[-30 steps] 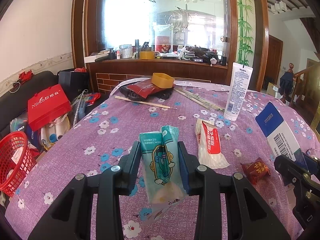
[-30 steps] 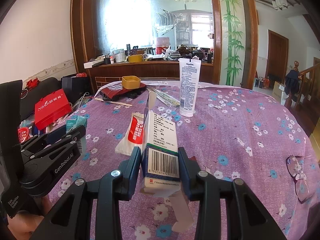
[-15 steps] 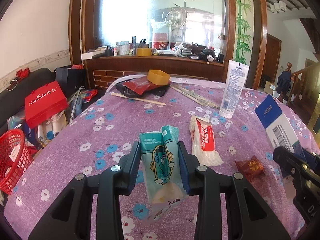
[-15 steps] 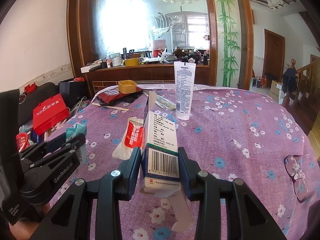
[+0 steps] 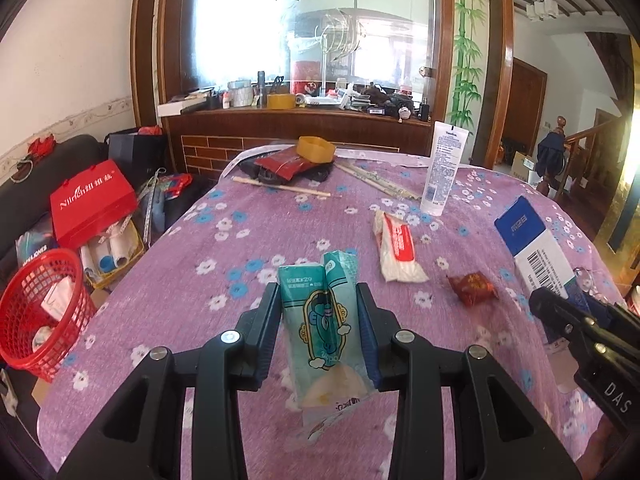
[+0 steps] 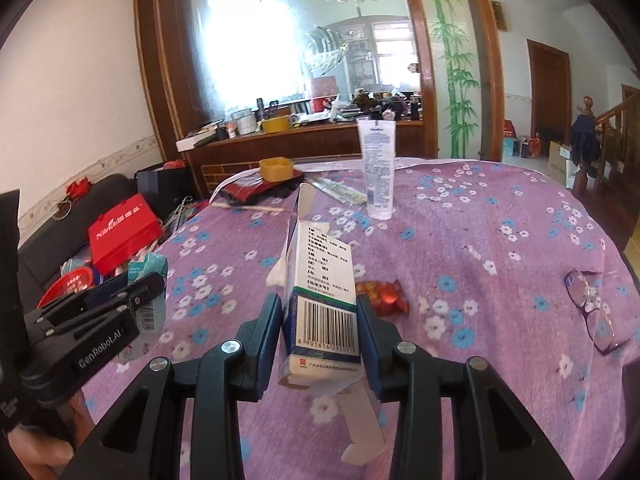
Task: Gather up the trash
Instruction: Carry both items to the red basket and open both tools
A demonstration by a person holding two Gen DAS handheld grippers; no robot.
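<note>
Table (image 5: 280, 232) draped in purple cloth printed with white and blue flowers; rounded edge falls away toward the left side of the room.

Left gripper (image 5: 318, 320): both pads pressed onto a teal tissue packet (image 5: 320, 320), held upright above the cloth. Right gripper (image 6: 318, 320): clamped on a white and blue carton (image 6: 320, 280) with a barcode facing the camera, top flap open, a loose flap hanging below.

Loose on the cloth: a red and white wrapper (image 5: 396, 248) lying flat mid-table; a small crumpled red candy wrapper (image 6: 380, 296) just beyond the carton; a white lotion tube (image 6: 378, 168) standing on its cap farther back; wooden chopsticks (image 5: 280, 188) and a yellow dish (image 5: 316, 150) resting on a dark red packet (image 5: 280, 164) at the far edge. Purple-framed glasses (image 6: 592, 304) lie folded open near the right edge.

Floor left of the table: a red mesh basket (image 5: 40, 312) with white scraps inside, beside a red paper bag (image 5: 92, 200) and a black sofa (image 5: 48, 160).

Behind: a wood-framed glass partition (image 5: 320, 40) with painted bamboo, a cluttered ledge (image 5: 300, 108) under it, a chandelier overhead. A stair railing (image 6: 616, 112) shows at far right.
</note>
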